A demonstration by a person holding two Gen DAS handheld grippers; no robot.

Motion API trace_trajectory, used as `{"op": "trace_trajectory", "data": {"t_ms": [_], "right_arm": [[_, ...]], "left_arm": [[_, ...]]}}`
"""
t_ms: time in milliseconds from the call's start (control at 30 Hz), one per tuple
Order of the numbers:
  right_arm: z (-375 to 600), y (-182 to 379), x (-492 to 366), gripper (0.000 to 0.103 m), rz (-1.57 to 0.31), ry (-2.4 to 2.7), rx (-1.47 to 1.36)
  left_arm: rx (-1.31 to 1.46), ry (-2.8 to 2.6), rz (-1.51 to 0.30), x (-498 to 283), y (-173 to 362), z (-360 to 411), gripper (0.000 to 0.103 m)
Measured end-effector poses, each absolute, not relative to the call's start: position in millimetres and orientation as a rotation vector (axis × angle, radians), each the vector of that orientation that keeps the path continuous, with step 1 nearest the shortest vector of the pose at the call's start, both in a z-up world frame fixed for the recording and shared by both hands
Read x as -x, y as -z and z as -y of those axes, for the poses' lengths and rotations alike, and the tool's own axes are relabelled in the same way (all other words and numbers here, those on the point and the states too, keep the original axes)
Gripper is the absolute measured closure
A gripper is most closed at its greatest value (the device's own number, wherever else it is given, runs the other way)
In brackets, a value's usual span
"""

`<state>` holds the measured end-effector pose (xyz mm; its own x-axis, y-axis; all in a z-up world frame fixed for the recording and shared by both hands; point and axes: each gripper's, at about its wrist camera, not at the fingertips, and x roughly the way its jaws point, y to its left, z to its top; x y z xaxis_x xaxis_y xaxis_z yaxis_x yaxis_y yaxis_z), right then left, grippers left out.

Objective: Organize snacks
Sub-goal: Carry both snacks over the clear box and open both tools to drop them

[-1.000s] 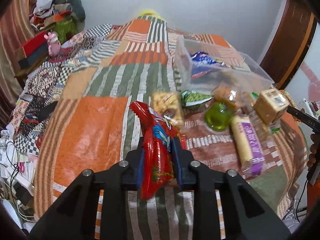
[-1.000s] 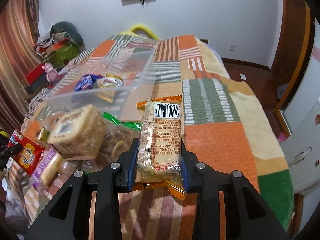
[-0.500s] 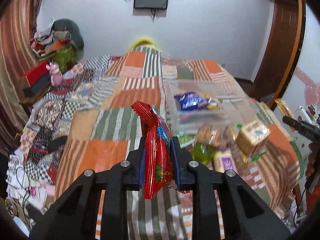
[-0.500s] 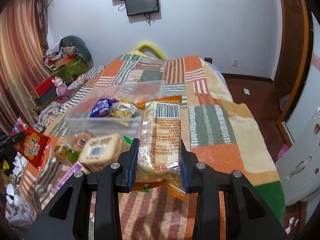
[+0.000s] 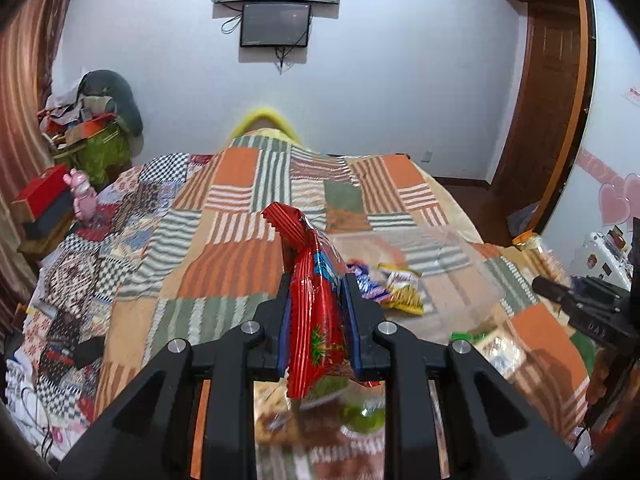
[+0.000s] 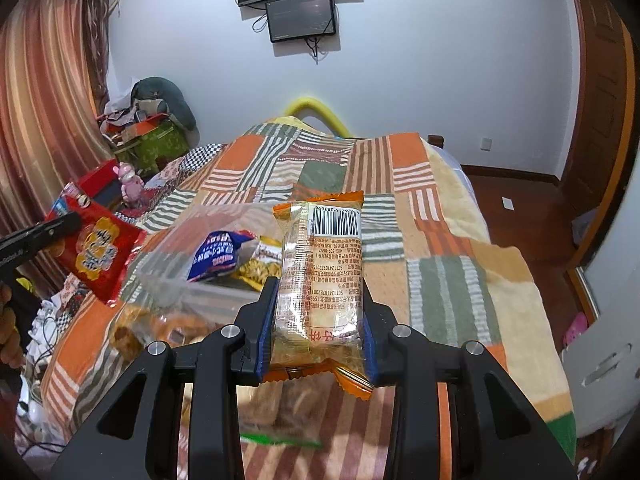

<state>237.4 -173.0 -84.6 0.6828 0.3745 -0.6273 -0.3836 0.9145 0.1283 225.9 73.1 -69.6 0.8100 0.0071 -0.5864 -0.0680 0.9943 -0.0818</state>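
Two snacks hang above a patchwork bed (image 6: 448,288), each clamped in a claw. The left claw (image 5: 318,320) is closed on a red packet (image 5: 316,312), held on edge with its long axis running away from the camera and its crimped top tilted up and to the left. The right claw (image 6: 318,326) is closed on a clear-and-orange biscuit pack (image 6: 320,276), standing upright with its barcode end up and its long axis along the fingers.

The target, by the look of the task, is the clear bin (image 6: 224,296) on the bed. From the left claw it lies ahead and to the right, just past the packet's tip; from the right claw it lies ahead and to the left, its near wall close below the biscuit pack. The right claw appears the nearer of the two, though the fisheye makes that hard to settle. In the right wrist view the left claw (image 6: 36,236) and its packet come in from the far left edge, beside the bin and not over it.

Inside the bin lie a blue packet (image 6: 218,256) and a yellow one (image 6: 260,264), side by side and touching. Outside its near wall, loose snacks remain on the bed, blurred: biscuits in clear wrap (image 6: 136,332) and a green-lidded item (image 5: 362,412) beneath the left claw. Both held packs probably need to travel forward and over the wall before release.
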Motion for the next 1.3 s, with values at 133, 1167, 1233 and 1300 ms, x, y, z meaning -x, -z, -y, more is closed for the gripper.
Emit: {"op": "trace_trajectory", "data": {"t_ms": [133,1167,1233,1300], "right_arm": [[167,87,-251,0.071,-0.701,-0.431,0.023],[133,122,-304,0.065,-0.889,-0.507,0.106],[135,117,-299,0.059,-0.875,-0.501,0.105],[137,111,-296,0.056,-0.860,-0.498,0.108]], "left_arm": [[0.104,-0.015,-0.624,-252,73,-63,0.081],[0.044,0.064,-0.824,-340,150,-17,0.054],[0.033,0.057,-0.804,-333,145,-20,0.045],[0.027,0.056,-0.787,-325,140,-25,0.041]]}}
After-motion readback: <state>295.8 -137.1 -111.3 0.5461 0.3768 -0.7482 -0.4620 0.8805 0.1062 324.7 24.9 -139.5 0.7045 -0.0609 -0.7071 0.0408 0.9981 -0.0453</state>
